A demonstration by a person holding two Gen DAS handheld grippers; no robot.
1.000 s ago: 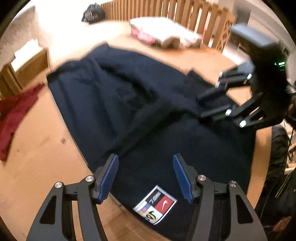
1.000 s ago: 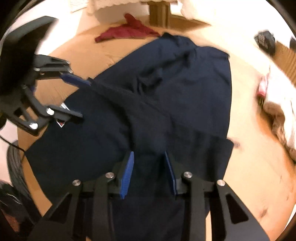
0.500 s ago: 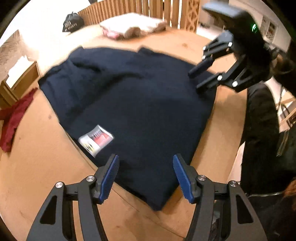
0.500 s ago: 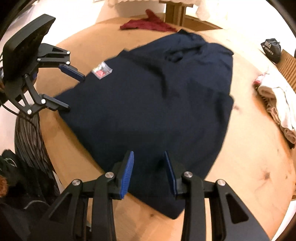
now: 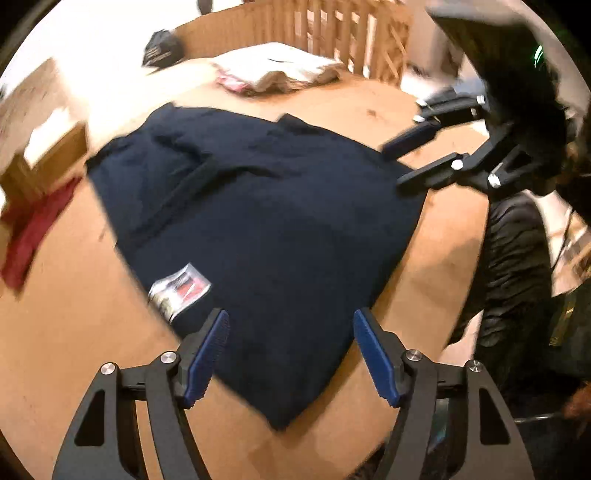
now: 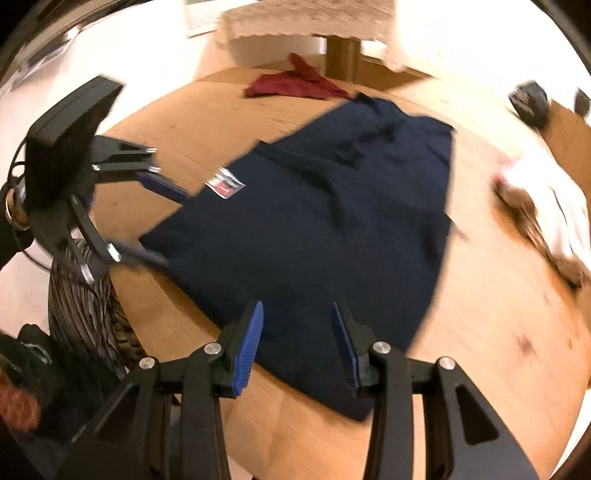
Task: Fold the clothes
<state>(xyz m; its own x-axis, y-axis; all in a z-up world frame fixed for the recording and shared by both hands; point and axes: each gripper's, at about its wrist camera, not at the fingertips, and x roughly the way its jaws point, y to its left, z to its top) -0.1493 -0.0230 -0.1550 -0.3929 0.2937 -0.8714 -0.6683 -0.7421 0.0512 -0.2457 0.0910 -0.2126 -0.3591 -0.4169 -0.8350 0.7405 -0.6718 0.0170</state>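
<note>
A dark navy garment [image 5: 266, 221] [image 6: 325, 236] lies spread on the round wooden table [image 5: 66, 332] [image 6: 498, 332], with a white-and-red label [image 5: 179, 291] [image 6: 224, 183] near one edge. My left gripper [image 5: 291, 350] is open above the garment's near corner, holding nothing. My right gripper [image 6: 297, 339] is open over the opposite near edge, also with nothing between its fingers. In the left wrist view the right gripper [image 5: 406, 162] hangs at the garment's right edge. In the right wrist view the left gripper [image 6: 162, 225] hovers at the garment's left edge.
A red cloth [image 5: 33, 229] [image 6: 295, 83] lies at the table's far side. A pile of white and pink clothes [image 5: 280, 74] [image 6: 543, 218] sits beside a wooden slatted rail [image 5: 332, 29]. A small black bag [image 5: 160, 50] [image 6: 530, 103] lies beyond. A person's dark clothing [image 5: 517, 280] is at the table edge.
Both grippers have pulled back from over the garment toward the table's near edge. The garment now lies flatter, with the label farther from my left gripper.
</note>
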